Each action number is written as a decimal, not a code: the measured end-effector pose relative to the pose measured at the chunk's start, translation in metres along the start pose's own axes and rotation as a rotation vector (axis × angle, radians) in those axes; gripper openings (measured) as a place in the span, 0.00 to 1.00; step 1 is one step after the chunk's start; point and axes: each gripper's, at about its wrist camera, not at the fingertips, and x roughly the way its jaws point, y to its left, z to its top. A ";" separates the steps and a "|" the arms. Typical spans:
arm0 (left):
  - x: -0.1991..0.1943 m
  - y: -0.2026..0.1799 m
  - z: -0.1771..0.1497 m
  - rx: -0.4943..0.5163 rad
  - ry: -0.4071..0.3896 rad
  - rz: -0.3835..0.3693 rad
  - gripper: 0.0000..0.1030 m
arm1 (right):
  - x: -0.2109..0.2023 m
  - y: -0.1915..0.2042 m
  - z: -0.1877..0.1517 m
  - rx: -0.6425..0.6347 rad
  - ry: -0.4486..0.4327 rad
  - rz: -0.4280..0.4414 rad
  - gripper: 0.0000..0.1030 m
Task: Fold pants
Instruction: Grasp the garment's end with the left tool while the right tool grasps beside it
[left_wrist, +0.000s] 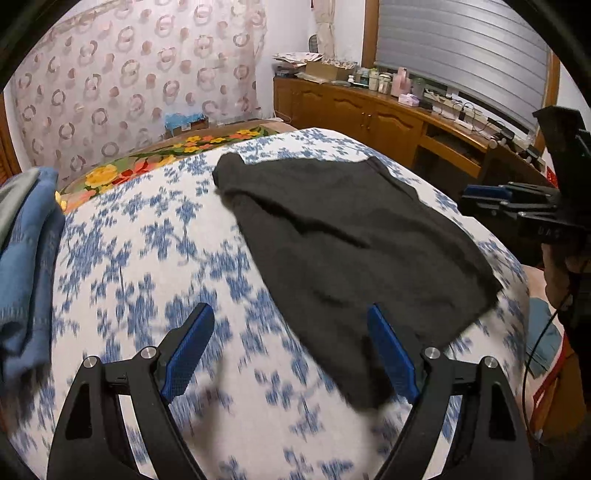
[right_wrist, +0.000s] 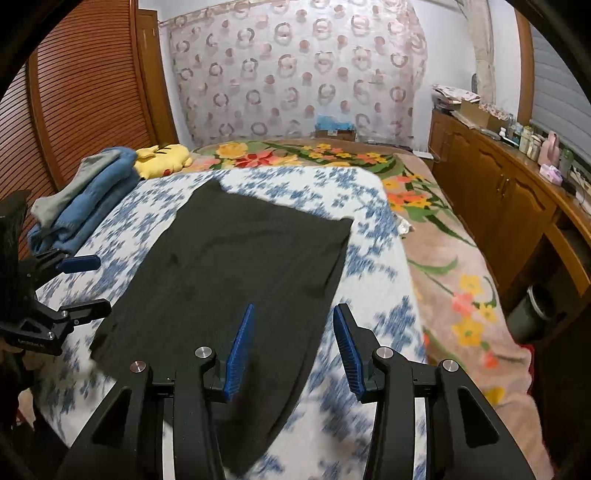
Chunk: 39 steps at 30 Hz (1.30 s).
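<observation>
Black pants (right_wrist: 236, 288) lie flat mid-bed on the blue-flowered sheet (right_wrist: 373, 258). Left gripper (left_wrist: 291, 350) and right gripper (right_wrist: 293, 347) both spread wide, empty, at 6 o'clock. Gripper lettering's too blurry to read.

A yellow plush toy (right_wrist: 162, 158) lies beside folded blue clothes (right_wrist: 86, 205) on the floral blanket (right_wrist: 454, 258); bottles (right_wrist: 528, 142) line the wooden cabinet (right_wrist: 491, 199)

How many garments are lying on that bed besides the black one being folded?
2 that I can make out: a blue garment and a grey one lying on top of it, stacked at the bed's left edge beside the yellow plush toy. More may be hidden within that pile.
</observation>
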 end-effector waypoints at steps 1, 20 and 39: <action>-0.003 -0.001 -0.004 -0.002 0.002 -0.004 0.83 | -0.002 0.002 -0.005 0.002 0.004 0.004 0.45; -0.010 -0.030 -0.038 0.048 0.037 -0.095 0.45 | -0.030 0.018 -0.050 0.085 0.025 0.041 0.45; -0.010 -0.039 -0.035 0.068 0.022 -0.085 0.17 | -0.016 0.027 -0.062 0.108 0.050 0.046 0.44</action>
